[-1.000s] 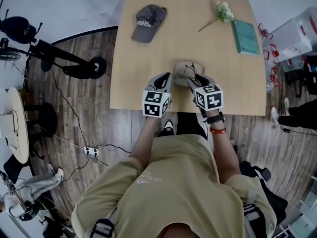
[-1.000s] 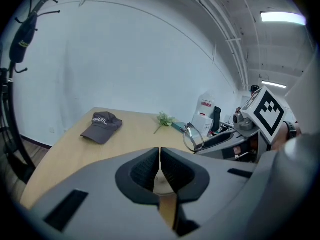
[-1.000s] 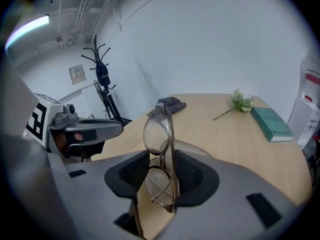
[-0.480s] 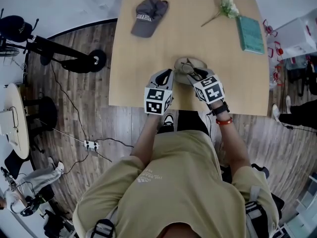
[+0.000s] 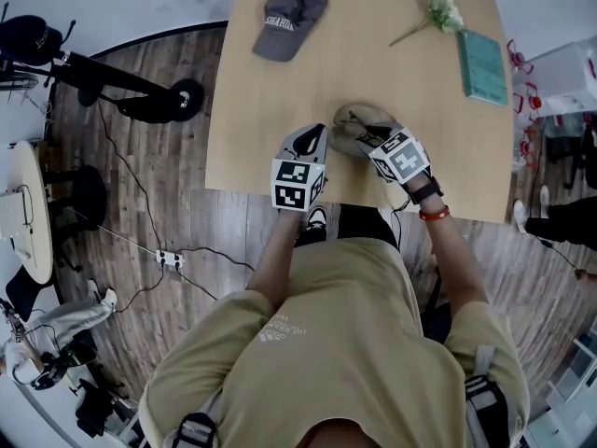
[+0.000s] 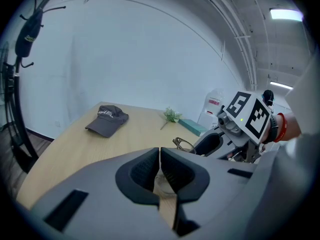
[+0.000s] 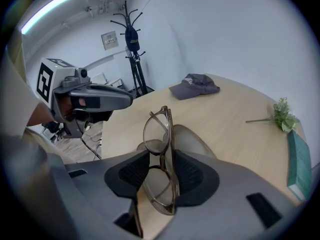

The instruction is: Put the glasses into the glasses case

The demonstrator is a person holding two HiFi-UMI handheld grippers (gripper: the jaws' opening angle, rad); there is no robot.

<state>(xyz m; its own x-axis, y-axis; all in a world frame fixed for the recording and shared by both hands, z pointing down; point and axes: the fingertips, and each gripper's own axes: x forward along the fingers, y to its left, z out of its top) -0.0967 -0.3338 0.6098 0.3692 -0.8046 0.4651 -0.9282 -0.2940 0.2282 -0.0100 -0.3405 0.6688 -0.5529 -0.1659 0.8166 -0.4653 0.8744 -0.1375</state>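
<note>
Got the glasses (image 7: 156, 129) pinched upright in the right gripper (image 7: 161, 173) — hovering right over the glasses case (image 7: 194, 140) near the table's (image 5: 280, 110) front edge. Got the left gripper (image 6: 159, 170) squeezed shut too, just beside the case.

table (image 5: 373, 63): matt wood | glasses (image 7: 162, 164): glossy plastic | cap (image 5: 289, 34): cloth

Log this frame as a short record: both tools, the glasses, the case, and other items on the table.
right tool: shut on glasses, held upright between its jaws
left tool: jaws together, beside the glasses case
case state: open on the table, under the right tool
glasses in case: not yet
also on table: grey cap, flower sprig, teal book
</note>
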